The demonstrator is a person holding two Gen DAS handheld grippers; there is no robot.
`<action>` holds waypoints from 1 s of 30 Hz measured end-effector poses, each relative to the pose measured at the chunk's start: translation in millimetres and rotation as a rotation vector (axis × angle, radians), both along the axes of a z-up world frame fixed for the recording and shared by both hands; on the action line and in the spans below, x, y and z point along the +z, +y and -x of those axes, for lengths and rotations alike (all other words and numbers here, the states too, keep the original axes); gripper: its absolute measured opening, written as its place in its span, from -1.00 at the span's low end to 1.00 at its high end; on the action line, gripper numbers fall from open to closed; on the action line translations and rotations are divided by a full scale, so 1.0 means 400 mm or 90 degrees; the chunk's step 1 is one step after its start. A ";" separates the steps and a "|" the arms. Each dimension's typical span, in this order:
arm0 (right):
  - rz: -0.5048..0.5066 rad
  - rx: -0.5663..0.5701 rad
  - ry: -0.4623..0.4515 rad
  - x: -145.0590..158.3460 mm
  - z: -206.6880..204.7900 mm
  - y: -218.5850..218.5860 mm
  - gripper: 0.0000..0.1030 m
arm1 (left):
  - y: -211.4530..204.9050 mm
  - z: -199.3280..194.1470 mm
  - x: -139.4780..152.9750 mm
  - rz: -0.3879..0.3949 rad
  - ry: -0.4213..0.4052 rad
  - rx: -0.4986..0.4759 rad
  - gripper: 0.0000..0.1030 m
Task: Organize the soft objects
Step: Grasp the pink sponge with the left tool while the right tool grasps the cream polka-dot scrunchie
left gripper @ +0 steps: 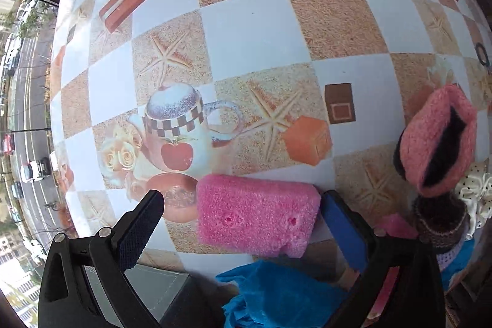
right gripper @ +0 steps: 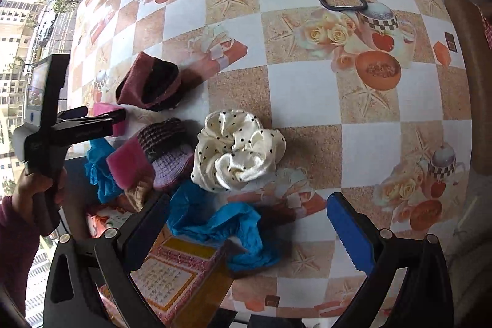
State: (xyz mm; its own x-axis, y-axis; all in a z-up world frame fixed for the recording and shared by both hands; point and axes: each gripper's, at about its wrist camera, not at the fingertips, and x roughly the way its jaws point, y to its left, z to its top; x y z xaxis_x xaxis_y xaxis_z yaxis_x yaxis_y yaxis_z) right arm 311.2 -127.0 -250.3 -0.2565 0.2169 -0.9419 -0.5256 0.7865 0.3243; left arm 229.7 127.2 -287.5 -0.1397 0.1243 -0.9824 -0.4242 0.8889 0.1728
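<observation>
A pink sponge lies between the spread fingers of my left gripper, touching the right finger only; the gripper is open. The sponge also shows in the right wrist view, where the left gripper reaches over it. My right gripper is open and empty above a crumpled blue cloth. A cream polka-dot scrunchie, a knitted brown and purple piece, a second pink sponge and a maroon fuzzy pouch lie near the table's front left. The pouch looks pink in the left wrist view.
A black hair band lies further out on the checkered tablecloth. A yellow and pink box sits under my right gripper at the table's near edge. A window is on the left, a chair back on the right.
</observation>
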 end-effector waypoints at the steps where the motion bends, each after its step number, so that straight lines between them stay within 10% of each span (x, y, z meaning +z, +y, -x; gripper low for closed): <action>1: 0.007 0.006 -0.006 -0.018 -0.001 0.015 0.99 | -0.009 -0.002 -0.001 -0.001 0.002 -0.008 0.99; 11: 0.146 -0.031 -0.095 -0.136 -0.099 -0.033 0.98 | -0.017 -0.010 -0.025 0.042 -0.014 0.041 0.99; 17: 0.073 -0.043 -0.067 -0.104 -0.108 -0.067 0.99 | 0.016 0.015 -0.051 0.076 -0.029 0.071 1.00; 30: 0.127 0.029 -0.106 -0.164 -0.062 0.027 1.00 | 0.009 0.061 -0.055 0.079 -0.066 0.084 1.00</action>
State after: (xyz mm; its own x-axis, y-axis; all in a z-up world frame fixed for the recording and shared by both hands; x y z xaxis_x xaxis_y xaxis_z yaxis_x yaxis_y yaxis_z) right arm 336.1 -116.3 -316.1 -0.0993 0.0145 -0.9950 -0.5951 0.8005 0.0710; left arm 205.4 130.7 -309.6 -0.0438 -0.0114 -0.9990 -0.5484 0.8361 0.0145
